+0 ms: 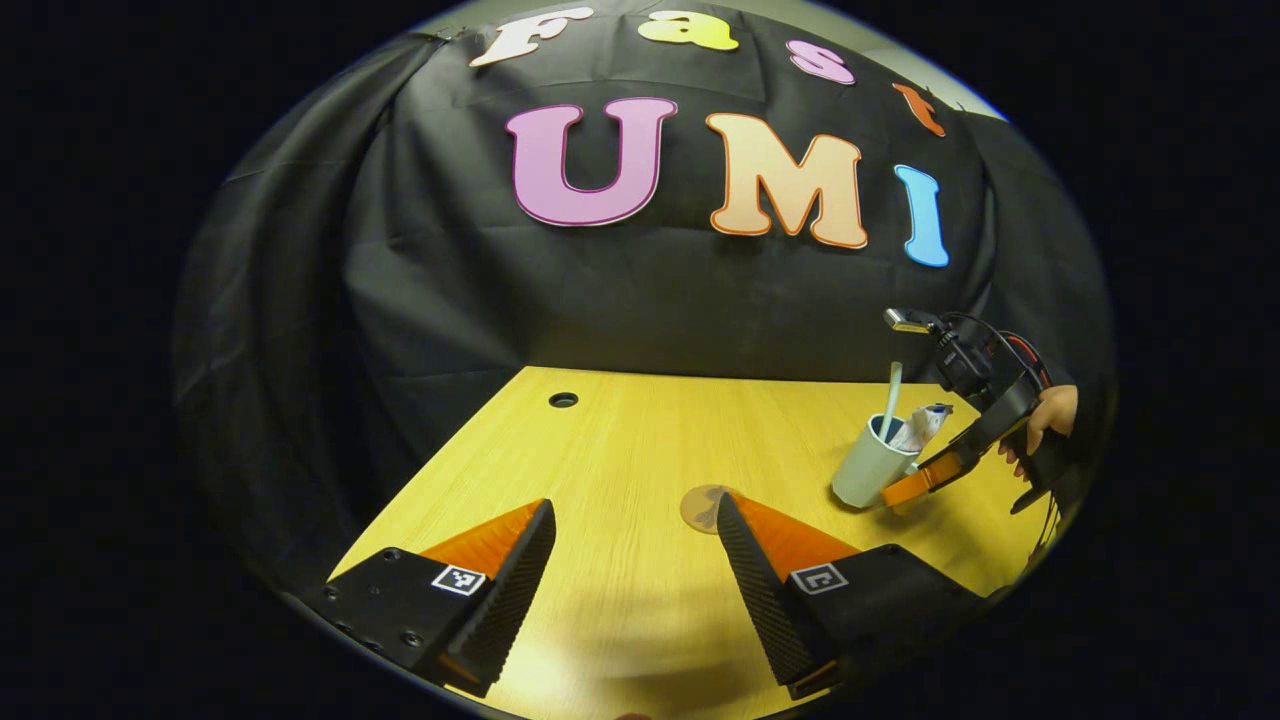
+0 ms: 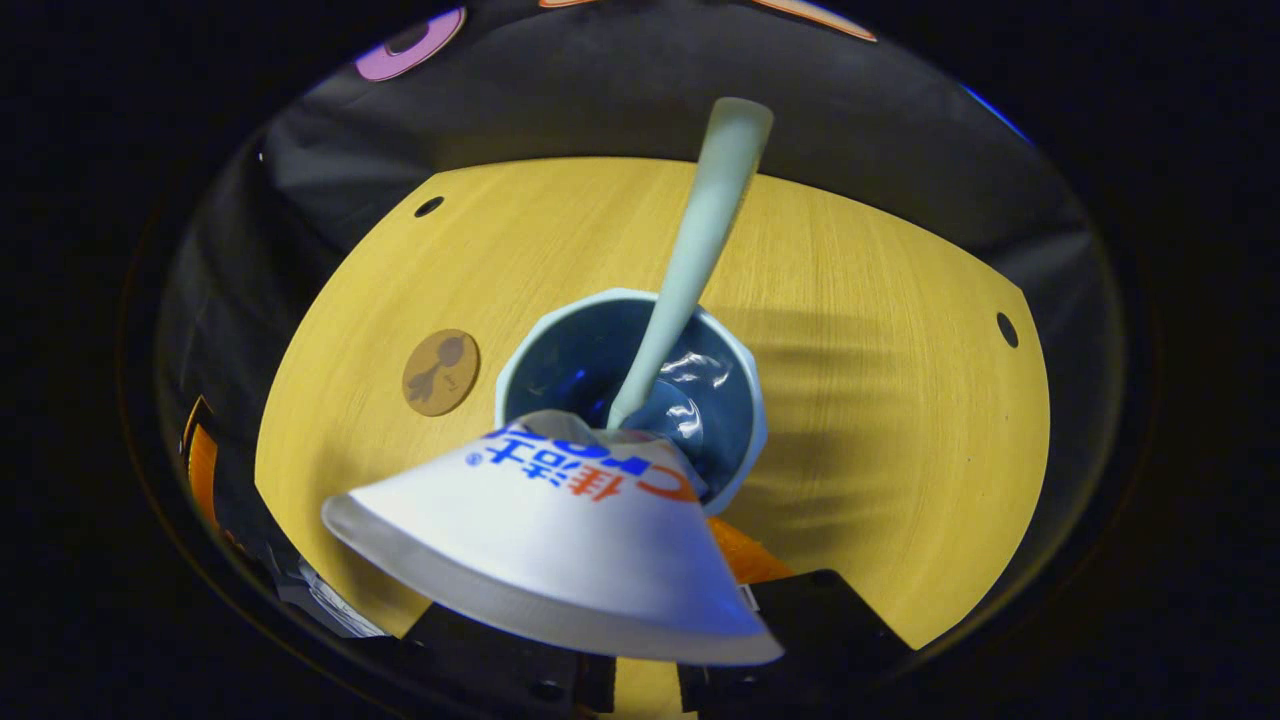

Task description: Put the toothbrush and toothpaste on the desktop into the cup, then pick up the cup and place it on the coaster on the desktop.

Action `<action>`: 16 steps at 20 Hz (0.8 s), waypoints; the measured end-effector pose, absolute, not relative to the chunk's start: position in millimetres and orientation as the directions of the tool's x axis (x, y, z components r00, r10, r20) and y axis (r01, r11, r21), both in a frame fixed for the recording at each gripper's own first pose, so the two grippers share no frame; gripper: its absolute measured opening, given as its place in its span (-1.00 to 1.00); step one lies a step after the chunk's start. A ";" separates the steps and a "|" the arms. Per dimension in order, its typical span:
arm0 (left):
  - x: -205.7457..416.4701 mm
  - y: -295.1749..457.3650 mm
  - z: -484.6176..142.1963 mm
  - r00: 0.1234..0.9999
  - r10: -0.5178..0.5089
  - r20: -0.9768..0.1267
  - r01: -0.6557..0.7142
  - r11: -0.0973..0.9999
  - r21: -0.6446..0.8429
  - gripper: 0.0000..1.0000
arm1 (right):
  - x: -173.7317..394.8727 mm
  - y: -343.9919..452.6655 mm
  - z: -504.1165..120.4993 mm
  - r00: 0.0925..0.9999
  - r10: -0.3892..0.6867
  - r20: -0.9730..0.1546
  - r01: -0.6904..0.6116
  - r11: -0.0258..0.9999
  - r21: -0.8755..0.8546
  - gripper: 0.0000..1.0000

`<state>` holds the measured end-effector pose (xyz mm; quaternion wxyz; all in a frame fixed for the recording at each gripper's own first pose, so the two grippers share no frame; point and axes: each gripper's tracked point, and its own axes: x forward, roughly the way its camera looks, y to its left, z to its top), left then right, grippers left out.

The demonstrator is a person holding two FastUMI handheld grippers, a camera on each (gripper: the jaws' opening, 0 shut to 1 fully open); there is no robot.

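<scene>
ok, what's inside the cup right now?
The cup holds the toothbrush, handle sticking up, and the toothpaste tube, crimped end out. The tube covers the cup's near rim; their lower ends are hidden.

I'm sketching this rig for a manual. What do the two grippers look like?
Left gripper: black blocky jaws, ridged inner faces, each with a small square black-and-white marker. Right gripper: black frame topped by a small camera, with red and black cables trailing, held by a bare hand.

Yellow wooden desktop [image 1: 620, 450], small round holes [image 1: 563, 400] near its edges, perhaps cable ports, black cloth wall [image 1: 450, 270] behind
</scene>
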<state>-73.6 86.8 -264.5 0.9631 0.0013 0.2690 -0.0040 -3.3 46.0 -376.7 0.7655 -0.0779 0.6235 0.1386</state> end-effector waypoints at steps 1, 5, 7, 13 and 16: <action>-74.9 91.8 -262.8 0.857 0.000 -0.516 0.002 1.000 0.002 0.87 | -2.8 54.7 -374.6 0.182 0.124 -0.975 -0.320 0.946 0.060 -0.32; -83.1 114.4 -262.9 0.855 0.028 -0.518 -0.028 1.000 0.007 0.87 | -2.3 91.5 -373.3 0.173 0.152 -0.973 -0.356 0.931 0.082 -0.32; -88.2 127.1 -264.1 0.853 0.043 -0.520 -0.046 0.999 0.008 0.88 | -3.7 113.9 -378.1 0.168 0.165 -0.972 -0.373 0.923 0.092 -0.31; -104.2 165.5 -270.7 0.842 0.096 -0.531 -0.111 0.994 0.003 0.88 | -1.1 166.3 -385.3 0.161 0.182 -0.970 -0.414 0.904 0.101 -0.30; -109.5 182.4 -274.6 0.833 0.118 -0.541 -0.143 0.990 -0.004 0.88 | 0.9 187.8 -394.6 0.154 0.182 -0.971 -0.430 0.897 0.100 -0.29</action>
